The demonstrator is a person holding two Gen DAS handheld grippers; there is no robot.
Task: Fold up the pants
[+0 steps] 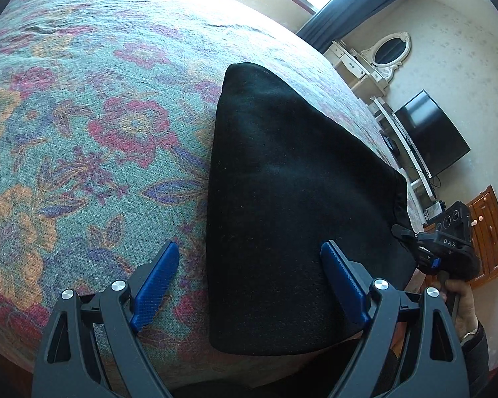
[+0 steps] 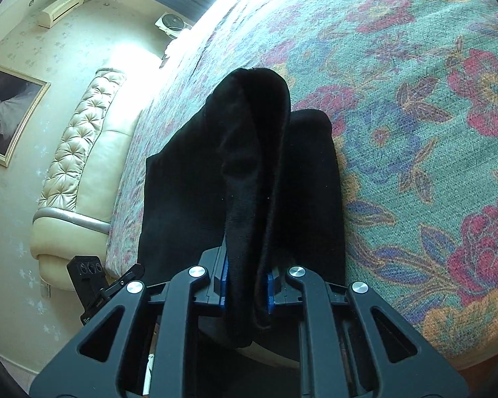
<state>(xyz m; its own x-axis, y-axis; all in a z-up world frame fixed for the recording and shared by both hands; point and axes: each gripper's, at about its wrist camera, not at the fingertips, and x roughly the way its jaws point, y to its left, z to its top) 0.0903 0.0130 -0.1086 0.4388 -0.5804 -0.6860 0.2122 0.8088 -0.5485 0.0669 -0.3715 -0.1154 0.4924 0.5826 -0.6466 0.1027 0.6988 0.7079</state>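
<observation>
- Nearest in the right wrist view, the right gripper has its blue pads pressed nearly together on a bunched fold of the black pants. The cloth rises out of the jaws toward 12 o'clock and droops over itself in a loose hump.
- Beyond that pinched fold, the rest of the garment lies flat on the floral bedspread, spreading from about 10 to 1 o'clock of the jaws.
- In the left wrist view the left gripper stands spread wide and holds nothing. Its left pad hangs over bare bedspread; its right pad is over the near part of the pants, whose left edge runs up between the two fingers.
- From there the cloth tapers away toward 12 to 1 o'clock, ending in a rounded tip far up the bed.
- At 3 o'clock, past the far side of the cloth, the other gripper shows at the garment's edge, a hand gripping its handle.
- Handling, as I judge it: the fabric looks soft, light and limp, a knit that sags, so it will not keep a shape when lifted.
- It should not slip from ribbed pads, and it is not fragile.
- Best held at an edge or corner through all layers, since a mid-panel pinch would bunch it.
</observation>
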